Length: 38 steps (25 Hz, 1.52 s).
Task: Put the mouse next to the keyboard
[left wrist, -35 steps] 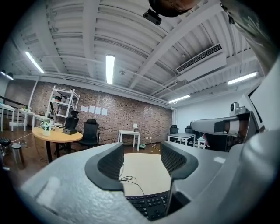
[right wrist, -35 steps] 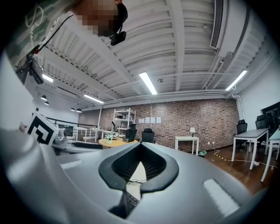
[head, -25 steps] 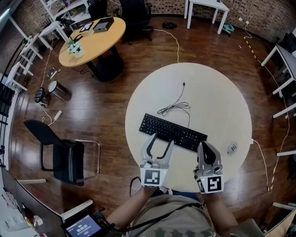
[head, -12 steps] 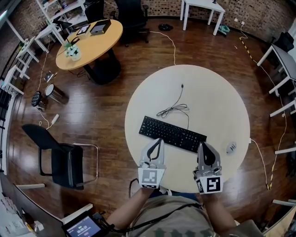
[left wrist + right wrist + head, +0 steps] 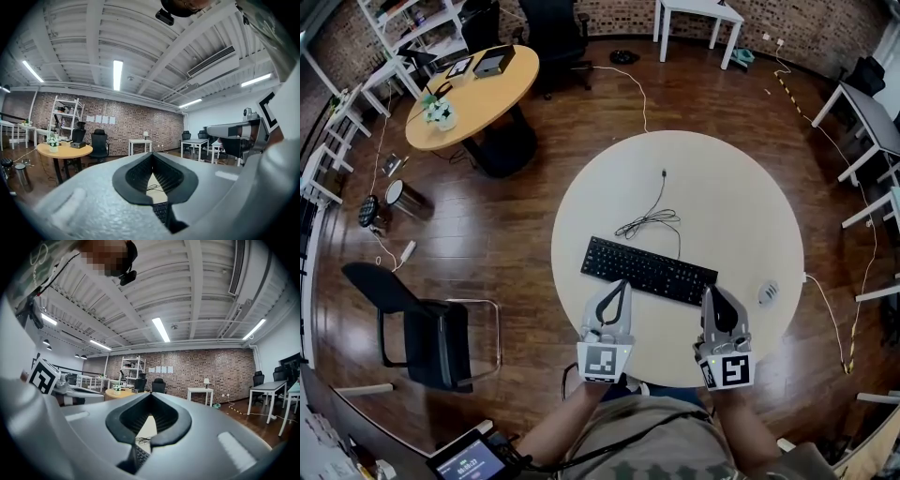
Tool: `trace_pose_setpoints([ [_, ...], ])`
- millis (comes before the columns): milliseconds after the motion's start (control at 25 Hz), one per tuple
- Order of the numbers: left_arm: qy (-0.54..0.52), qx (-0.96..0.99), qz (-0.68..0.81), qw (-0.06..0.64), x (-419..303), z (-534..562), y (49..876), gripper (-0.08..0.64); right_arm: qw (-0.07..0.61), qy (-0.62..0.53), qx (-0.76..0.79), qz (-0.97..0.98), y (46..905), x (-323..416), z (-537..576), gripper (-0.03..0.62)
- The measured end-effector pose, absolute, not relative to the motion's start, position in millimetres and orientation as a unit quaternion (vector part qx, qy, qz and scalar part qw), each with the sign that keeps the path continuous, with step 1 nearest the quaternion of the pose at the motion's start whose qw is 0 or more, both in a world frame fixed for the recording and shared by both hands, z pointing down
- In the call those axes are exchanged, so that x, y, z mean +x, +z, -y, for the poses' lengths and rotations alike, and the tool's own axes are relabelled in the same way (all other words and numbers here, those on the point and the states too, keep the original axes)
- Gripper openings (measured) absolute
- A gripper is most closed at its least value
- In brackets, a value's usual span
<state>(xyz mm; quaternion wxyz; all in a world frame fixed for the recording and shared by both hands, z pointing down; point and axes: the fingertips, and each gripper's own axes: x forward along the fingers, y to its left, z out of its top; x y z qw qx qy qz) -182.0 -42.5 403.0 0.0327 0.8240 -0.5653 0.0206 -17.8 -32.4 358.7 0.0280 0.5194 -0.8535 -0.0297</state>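
L gripper [image 5: 619, 287] fingers [image 5: 607, 302] went from open to shut, empty

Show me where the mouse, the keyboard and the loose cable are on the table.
mouse [image 5: 768, 292], head view, middle of its top.
keyboard [image 5: 649, 270], head view, centre of the keys.
cable [image 5: 651, 223], head view, its tangled loop.

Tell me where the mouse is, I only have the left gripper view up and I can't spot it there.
Observer: The mouse lies on the white round table, off the right end of the keyboard, with a clear gap between them.
Operator: Which gripper is nearer to it?
Observer: The right gripper. It is at the near edge of the keyboard's right end, with its jaws together and nothing in them.
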Motion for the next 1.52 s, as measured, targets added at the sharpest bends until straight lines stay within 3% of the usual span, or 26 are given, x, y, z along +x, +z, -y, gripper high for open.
trace_pose_setpoints([
  [880,-0.008,0.824,0.566,0.029,-207,23,391,0.002,0.037,-0.024,0.524,0.851,354,-37,-14,0.005],
  [1520,0.002,0.81,0.586,0.004,-137,-61,376,0.002,0.014,-0.032,0.492,0.87,353,13,-97,0.005],
])
